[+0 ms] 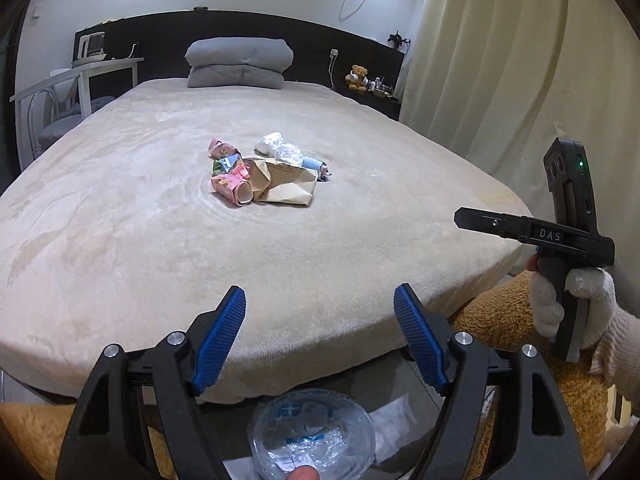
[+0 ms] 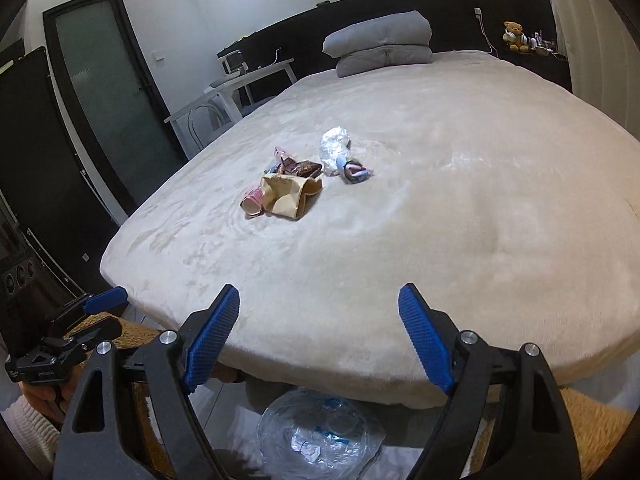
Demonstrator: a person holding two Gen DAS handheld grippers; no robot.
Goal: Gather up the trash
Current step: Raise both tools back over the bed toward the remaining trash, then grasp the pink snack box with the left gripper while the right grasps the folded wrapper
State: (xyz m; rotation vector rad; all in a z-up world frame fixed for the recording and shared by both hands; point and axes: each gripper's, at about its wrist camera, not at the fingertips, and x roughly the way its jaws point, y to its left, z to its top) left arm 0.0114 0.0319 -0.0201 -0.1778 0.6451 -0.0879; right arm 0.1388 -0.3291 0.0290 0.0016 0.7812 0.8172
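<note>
A pile of trash lies mid-bed: a crumpled tan paper bag (image 1: 286,186) (image 2: 290,196), pink snack wrappers (image 1: 232,186) (image 2: 253,200), white crumpled plastic (image 1: 280,147) (image 2: 334,148) and a small blue-and-pink wrapper (image 1: 318,168) (image 2: 354,172). My left gripper (image 1: 320,336) is open and empty over the bed's near edge. My right gripper (image 2: 320,334) is open and empty, also at the near edge; it shows from the side in the left wrist view (image 1: 460,216). A clear plastic bag (image 1: 312,436) (image 2: 320,436) lies on the floor below both grippers.
The cream bed (image 1: 160,220) (image 2: 480,200) fills the view, with a folded grey duvet (image 1: 240,62) (image 2: 384,42) at the headboard. A white desk (image 1: 100,68) stands left, a curtain (image 1: 500,60) right. A brown fuzzy rug (image 1: 500,320) covers the floor.
</note>
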